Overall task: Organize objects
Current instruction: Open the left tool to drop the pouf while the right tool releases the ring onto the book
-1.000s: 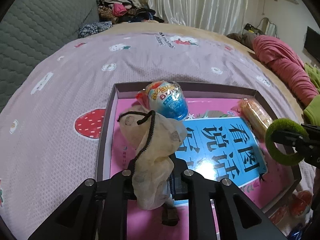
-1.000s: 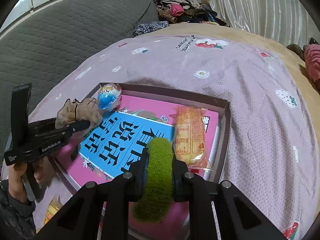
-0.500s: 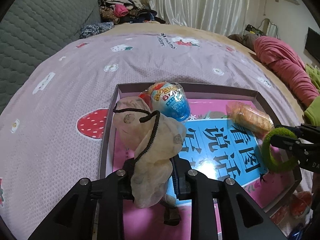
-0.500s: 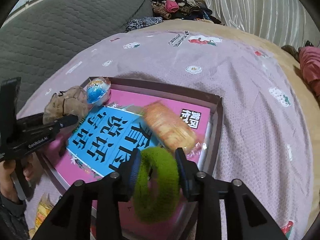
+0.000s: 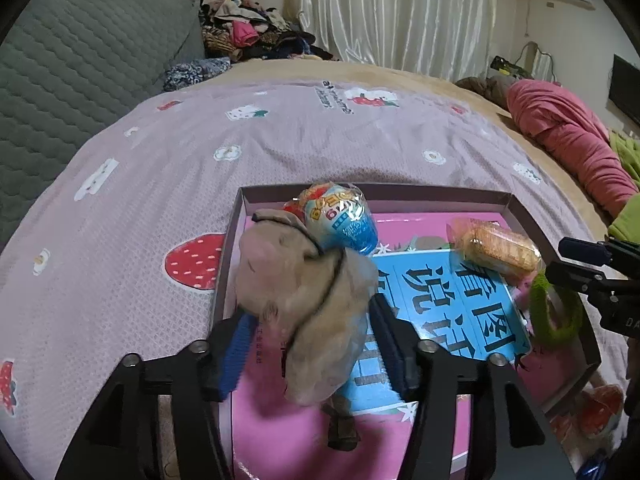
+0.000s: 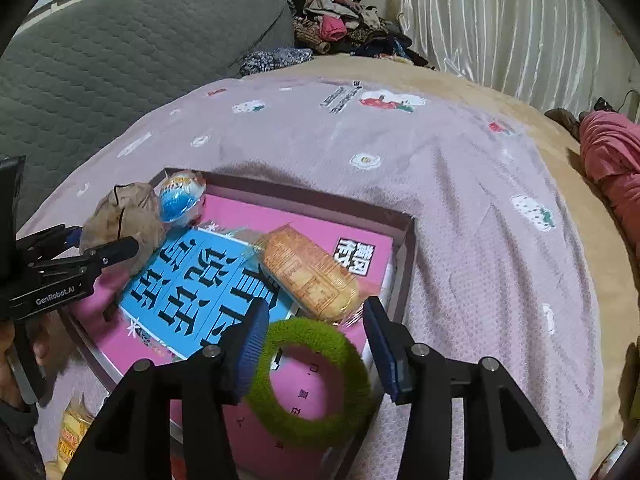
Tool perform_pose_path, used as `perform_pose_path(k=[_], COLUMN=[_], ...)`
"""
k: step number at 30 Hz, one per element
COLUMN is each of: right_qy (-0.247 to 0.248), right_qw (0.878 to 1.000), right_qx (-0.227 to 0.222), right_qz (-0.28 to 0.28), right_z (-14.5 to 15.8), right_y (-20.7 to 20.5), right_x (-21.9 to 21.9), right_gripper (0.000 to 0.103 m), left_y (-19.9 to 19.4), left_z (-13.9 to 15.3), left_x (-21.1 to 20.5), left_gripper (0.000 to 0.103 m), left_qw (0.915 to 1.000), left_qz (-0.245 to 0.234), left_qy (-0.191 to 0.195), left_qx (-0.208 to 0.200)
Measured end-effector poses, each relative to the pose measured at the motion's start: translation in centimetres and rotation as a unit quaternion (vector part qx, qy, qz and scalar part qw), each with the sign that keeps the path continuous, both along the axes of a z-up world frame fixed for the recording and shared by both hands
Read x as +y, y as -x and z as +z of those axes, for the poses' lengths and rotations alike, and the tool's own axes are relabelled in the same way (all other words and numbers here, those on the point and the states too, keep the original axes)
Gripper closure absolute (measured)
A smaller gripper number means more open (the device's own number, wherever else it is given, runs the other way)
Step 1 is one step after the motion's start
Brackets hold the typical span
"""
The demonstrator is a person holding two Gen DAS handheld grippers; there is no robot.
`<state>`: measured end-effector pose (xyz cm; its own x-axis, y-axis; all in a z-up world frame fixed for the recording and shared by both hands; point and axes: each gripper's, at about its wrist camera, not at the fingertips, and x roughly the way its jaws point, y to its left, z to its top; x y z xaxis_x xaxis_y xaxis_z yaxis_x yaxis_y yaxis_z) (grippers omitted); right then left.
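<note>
Fingers of both grippers spread apart, tan pouch [image 5: 304, 300] and green ring [image 6: 310, 380] between them, over cluttered tray [image 6: 404, 256].

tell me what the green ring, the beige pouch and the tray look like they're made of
Green ring: fuzzy plush or terry fabric, matte; its surface shows a short nap.
Beige pouch: thin soft cloth, matte; it crumples and has a black drawstring cord.
Tray: probably cardboard, a box lid with thin straight folded walls; dull mauve finish.
</note>
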<state>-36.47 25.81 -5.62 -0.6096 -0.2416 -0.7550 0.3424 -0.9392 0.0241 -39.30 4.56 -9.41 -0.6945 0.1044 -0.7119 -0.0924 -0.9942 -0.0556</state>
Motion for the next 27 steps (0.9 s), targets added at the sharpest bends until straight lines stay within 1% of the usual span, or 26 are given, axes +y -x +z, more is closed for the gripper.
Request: perform_pose_path(k=[2,3,6,10,11,17,22,24,25,27], right_qy=[0.002,0.004,0.004,0.009,0.010,-0.001,-0.003,-0.004,-0.004,-0.005], right_qw=[1.000,1.000,1.000,1.000,1.000,1.000,0.999,0.999,0.998,0.998], right_qx=[0.005,0.006,0.013,0.018,0.019,0.029,0.044,0.051,0.056,0.064], right_qz=[-0.002,-0.003,-0.006,-0.004,-0.002,0.004,-0.002,-0.006,-0.011,-0.013], right_z=[0.3,0.4,0.8,1.3,1.4,1.8,2.8,3.3,3.7,4.2], right_y=[-0.1,-0.1,-0.3,-0.6,-0.7,-1.3,-2.0,-2.5,-2.9,-3.4], right_x=[0.1,0.2,0.3,0.3,0.2,-0.6,-0.6,-0.5,-0.6,-0.6], right_gripper=[0.053,0.053,0.051,0.043,0.043,0.042,0.038,0.036,0.033,0.031], left_y=[-0.2,-0.3,-0.5,-0.7,-0.8,-1.3,-1.8,-2.3,-2.5,-2.9], left_z=[0.3,0.5,1.0,1.5,1.6,2.5,3.4,4.0,4.3,4.9], left_x=[-0.1,-0.2,-0.3,-0.6,-0.7,-0.8,-1.1,-1.0,-0.9,-0.8], left_gripper=[0.031,0.030,0.029,0.028,0.027,0.026,0.025,0.024,0.022,0.021], left_qw=[1.0000,0.9999,0.9998,0.9996,0.9996,0.9993,0.9993,0.9990,0.9989,0.9985], left_qz=[0.004,0.004,0.007,0.012,0.014,0.017,0.021,0.020,0.021,0.023], left_qy=[-0.001,-0.002,-0.003,-0.006,-0.007,-0.008,-0.007,-0.007,-0.005,0.004], left_qx=[0.007,0.010,0.018,0.023,0.024,0.033,0.031,0.039,0.042,0.049])
